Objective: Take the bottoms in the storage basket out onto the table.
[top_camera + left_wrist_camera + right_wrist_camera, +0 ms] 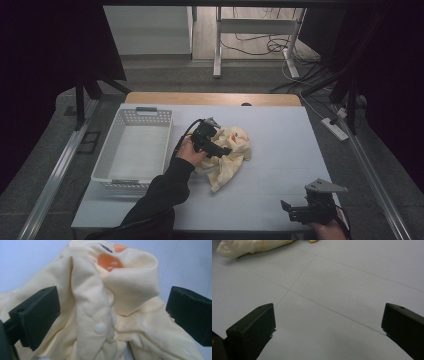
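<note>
The pale yellow garment (110, 305) is lying crumpled in a heap near the middle of the table (280, 165), directly under and between the jaws of the left gripper (220, 149), which is standing wide apart over it without yet pinching any cloth. In the left gripper view a thick fold with a white snap button (100, 328) is running up between the jaws, and an orange patch (110, 262) is showing at the far end of the heap.

The step in hand appears to be taking hold of the garment. To do it well, the gripper is best lowering until both jaws are straddling that raised fold, then closing on several layers at once, so the cloth is not slipping out when lifted. Catching a single thin edge would probably be leaving most of the heap dragging.

The white basket (131, 186) is sitting just beyond the back of the left hand (190, 152), a likely destination. The right gripper (292, 211) is hovering well apart from the garment, at the near edge, its jaws also spread over bare table.
</note>
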Motion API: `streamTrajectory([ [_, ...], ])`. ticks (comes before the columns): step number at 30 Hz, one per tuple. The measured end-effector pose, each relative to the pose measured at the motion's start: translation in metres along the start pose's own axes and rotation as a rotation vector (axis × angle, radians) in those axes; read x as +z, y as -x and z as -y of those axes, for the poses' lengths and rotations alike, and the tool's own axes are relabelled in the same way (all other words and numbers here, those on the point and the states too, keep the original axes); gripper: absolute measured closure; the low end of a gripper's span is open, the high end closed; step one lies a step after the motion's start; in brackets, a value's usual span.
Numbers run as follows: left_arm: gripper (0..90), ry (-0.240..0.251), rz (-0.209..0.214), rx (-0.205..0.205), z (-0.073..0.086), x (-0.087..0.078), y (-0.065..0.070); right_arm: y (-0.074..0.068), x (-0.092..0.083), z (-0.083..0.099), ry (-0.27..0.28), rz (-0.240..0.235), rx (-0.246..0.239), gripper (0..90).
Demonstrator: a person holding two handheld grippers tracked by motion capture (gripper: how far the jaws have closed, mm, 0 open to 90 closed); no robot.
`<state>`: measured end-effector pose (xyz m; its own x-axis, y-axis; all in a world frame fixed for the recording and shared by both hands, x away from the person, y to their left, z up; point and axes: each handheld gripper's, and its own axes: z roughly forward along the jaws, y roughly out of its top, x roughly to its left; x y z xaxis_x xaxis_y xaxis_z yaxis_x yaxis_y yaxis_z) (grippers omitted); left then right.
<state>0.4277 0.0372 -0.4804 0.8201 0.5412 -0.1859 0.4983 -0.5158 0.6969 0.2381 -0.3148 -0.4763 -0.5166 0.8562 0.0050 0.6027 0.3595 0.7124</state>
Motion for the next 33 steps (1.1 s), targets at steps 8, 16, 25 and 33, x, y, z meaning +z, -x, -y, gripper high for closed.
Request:
streamTrajectory([
  [8, 0.4, 0.022, 0.012, -0.017, -0.002, -0.008, 0.000, 0.000, 0.000, 0.000, 0.000, 0.000, 0.000, 0.0],
  [16, 0.0, 0.039, 0.023, -0.010, -0.002, -0.016, 0.003, 0.000, 0.000, 0.000, 0.000, 0.000, 0.001, 0.0],
  [25, 0.0, 0.042, 0.009, -0.021, 0.000, -0.027, 0.002, 0.000, 0.000, 0.000, 0.000, 0.000, 0.002, 0.0],
  [33, 0.0, 0.030, 0.003, -0.030, 0.000, -0.035, 0.004, 0.000, 0.000, 0.000, 0.000, 0.000, 0.002, 0.0],
])
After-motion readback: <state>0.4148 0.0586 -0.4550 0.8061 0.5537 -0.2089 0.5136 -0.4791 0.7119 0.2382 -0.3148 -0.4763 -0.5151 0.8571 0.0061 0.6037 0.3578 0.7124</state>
